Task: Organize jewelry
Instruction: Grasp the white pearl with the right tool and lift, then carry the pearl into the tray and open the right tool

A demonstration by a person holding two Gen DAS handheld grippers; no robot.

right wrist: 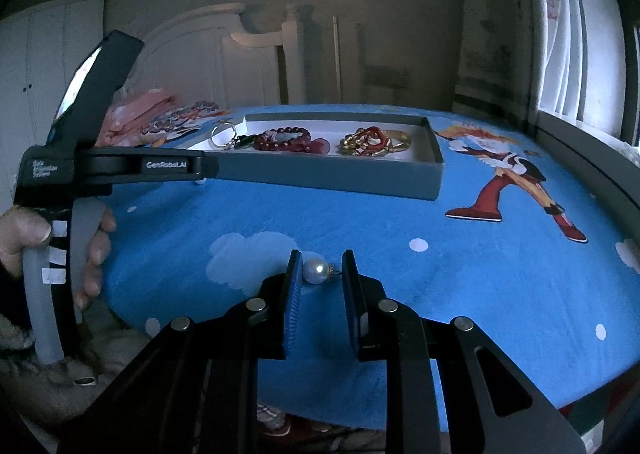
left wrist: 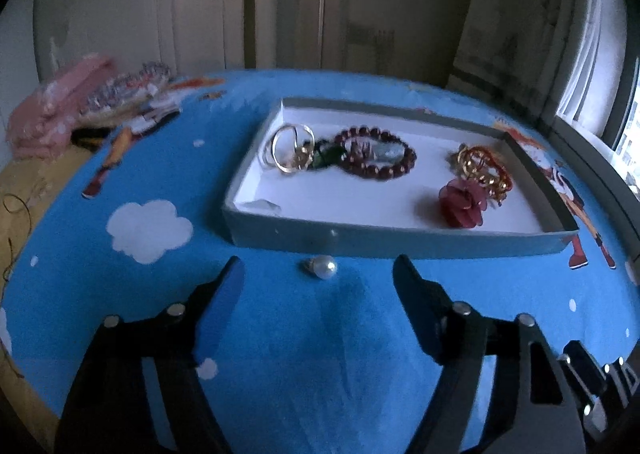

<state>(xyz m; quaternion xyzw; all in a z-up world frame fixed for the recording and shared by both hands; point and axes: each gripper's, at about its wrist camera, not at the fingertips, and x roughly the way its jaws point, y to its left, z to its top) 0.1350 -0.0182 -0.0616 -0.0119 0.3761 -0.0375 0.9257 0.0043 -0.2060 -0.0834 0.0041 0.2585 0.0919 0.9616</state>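
Right wrist view alone caught the person's hand [right wrist: 24,238] on the left claw's grey handle. Left view alone showed a pink cloth heap [left wrist: 60,106]. Pearl earring [right wrist: 317,271], round, glossy, with a small gold cap, lay on the blue cartoon-print cloth [right wrist: 500,286], outside the shallow grey tray [right wrist: 340,174] of bracelets. Right claw [right wrist: 320,266] narrow, straddling the pearl; contact unclear. Left claw [left wrist: 318,274] wide, empty.

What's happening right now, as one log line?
right gripper: shut on pearl earring, outside tray | left gripper: open
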